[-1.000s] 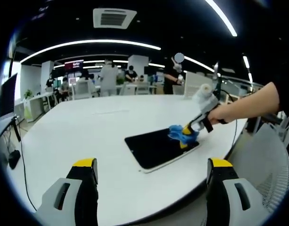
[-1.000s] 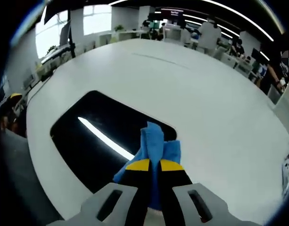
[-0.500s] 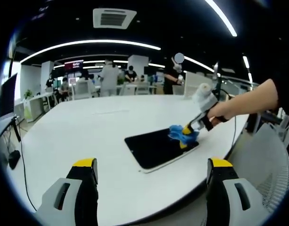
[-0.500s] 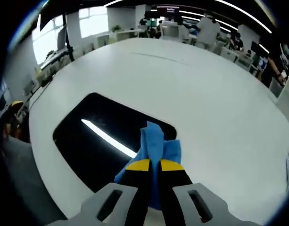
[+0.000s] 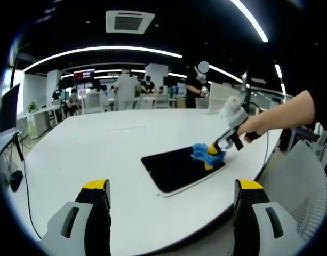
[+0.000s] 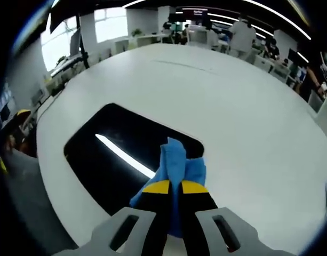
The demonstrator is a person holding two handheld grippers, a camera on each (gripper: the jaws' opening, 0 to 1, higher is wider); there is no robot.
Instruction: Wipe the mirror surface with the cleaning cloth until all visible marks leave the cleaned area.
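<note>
Right hand-held gripper [image 6: 170, 186] clamped tight on the blue cleaning cloth [image 6: 174, 165], yellow-tipped jaws drawn together with the fabric bunched between them and fanning out ahead. Cloth pressed on the mirror [image 6: 126, 154], at the end of the mirror nearest the right hand-held gripper. Mirror lying flat on the white round tabletop [image 6: 227, 106]: a dark rounded rectangle, long axis running away from the cloth toward the upper left in the right gripper view, a bright streak of reflected ceiling light crossing it lengthwise. Seen from the left gripper view, the same mirror [image 5: 179, 168] angled across the tabletop [image 5: 99, 154], long axis from lower left to upper right, with the cloth [image 5: 206, 154] at its far right end under the right hand-held gripper [image 5: 212, 150], gripped by a hand [image 5: 247, 128]. Left hand-held gripper [image 5: 171, 186] held well apart from the mirror, short of the tabletop's near edge, jaws spread wide with nothing between them. Beyond the tabletop from the mirror, an office with desks, chairs and standing people [image 5: 126, 88] under long ceiling light strips [image 5: 99, 49].
</note>
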